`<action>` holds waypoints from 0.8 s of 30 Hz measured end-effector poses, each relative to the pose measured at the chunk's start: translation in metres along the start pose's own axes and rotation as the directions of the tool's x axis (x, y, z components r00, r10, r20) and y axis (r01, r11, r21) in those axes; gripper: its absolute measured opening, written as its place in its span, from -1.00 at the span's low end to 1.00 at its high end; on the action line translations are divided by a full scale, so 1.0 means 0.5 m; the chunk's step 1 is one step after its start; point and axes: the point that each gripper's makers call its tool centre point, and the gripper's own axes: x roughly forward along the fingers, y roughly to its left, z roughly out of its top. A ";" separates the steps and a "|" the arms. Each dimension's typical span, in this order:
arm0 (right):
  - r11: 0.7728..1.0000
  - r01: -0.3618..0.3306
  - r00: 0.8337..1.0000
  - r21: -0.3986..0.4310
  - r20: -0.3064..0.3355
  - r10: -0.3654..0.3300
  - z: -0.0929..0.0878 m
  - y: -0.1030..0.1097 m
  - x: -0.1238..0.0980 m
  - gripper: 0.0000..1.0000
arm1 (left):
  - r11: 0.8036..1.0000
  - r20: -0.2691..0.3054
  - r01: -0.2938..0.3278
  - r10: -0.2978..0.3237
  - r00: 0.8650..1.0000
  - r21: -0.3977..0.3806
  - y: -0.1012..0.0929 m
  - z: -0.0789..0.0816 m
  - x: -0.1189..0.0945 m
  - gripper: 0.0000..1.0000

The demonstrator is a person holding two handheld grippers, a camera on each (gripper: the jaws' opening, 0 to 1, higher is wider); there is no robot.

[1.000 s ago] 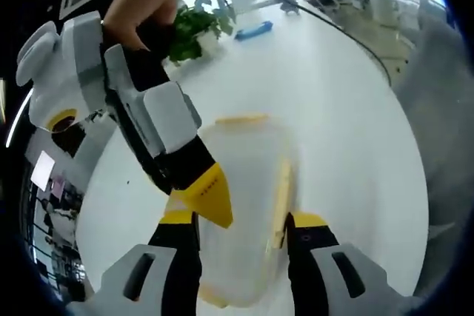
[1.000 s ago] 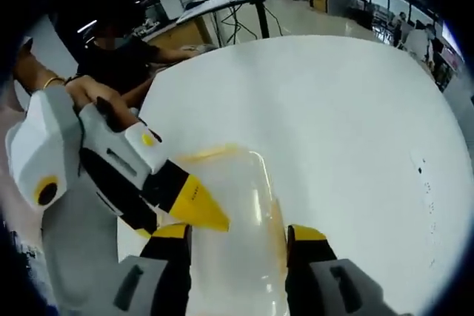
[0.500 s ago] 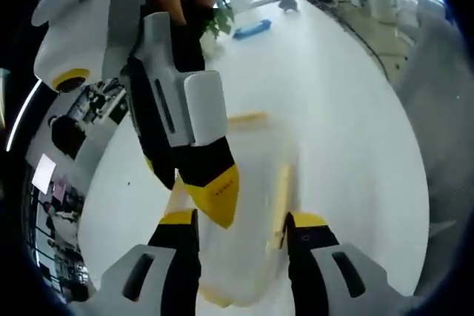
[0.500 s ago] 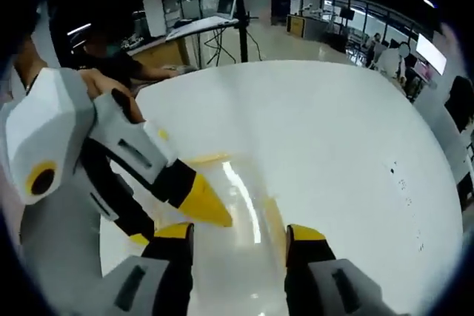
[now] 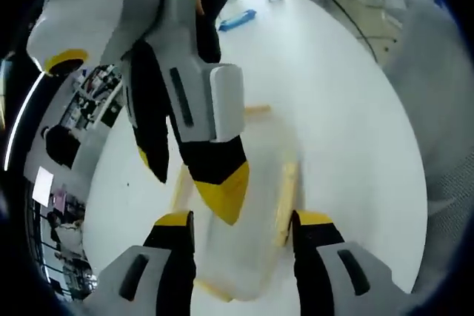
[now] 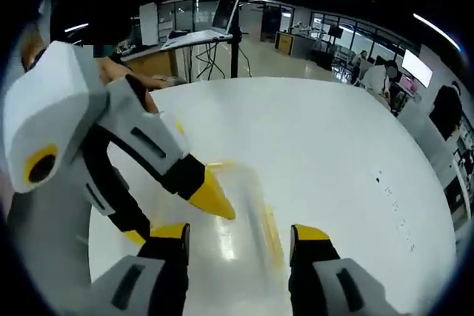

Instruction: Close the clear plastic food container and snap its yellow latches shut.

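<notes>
Since a second ago, right tongs (image 5: 222, 205) have tipped steeper over the lidded container (image 5: 248, 212), mid-bench (image 5: 348, 109). Both tongs spread, pinching nothing; left tongs (image 5: 241, 227) straddle it. Yellow latches (image 5: 285, 190) appear unsnapped.

A broad white round surface (image 6: 333, 146) spans the middle of both views. In the left gripper view a small blue flat object (image 5: 237, 20) lies on it near the top centre. In the right gripper view, an open laptop on a black stand (image 6: 222, 16) rises at upper centre, and seated people (image 6: 378, 75) at upper right.
</notes>
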 end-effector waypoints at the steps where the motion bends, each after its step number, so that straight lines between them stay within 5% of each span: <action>1: 1.000 -0.001 1.000 0.007 0.002 0.001 0.000 0.002 0.000 0.09 | 1.000 0.000 0.001 -0.001 1.000 -0.003 -0.001 -0.003 -0.003 0.05; 4: 1.000 0.021 1.000 0.019 0.017 -0.021 0.001 0.003 -0.003 0.11 | 0.999 0.008 0.000 0.000 1.000 -0.034 -0.007 -0.010 -0.014 0.05; 10: 0.991 0.072 0.994 0.115 0.079 -0.081 0.012 0.000 -0.030 0.08 | 0.976 0.084 0.018 0.000 0.996 -0.218 -0.011 -0.003 -0.037 0.05; 20: 0.983 0.076 0.992 0.166 0.085 -0.091 -0.012 0.031 -0.046 0.08 | 0.981 0.061 -0.021 0.034 0.998 -0.191 -0.025 -0.025 -0.042 0.10; 24: 0.980 0.083 0.991 0.179 0.089 -0.100 -0.017 0.044 -0.050 0.07 | 0.974 0.108 -0.048 0.073 0.991 -0.219 -0.023 -0.010 -0.046 0.22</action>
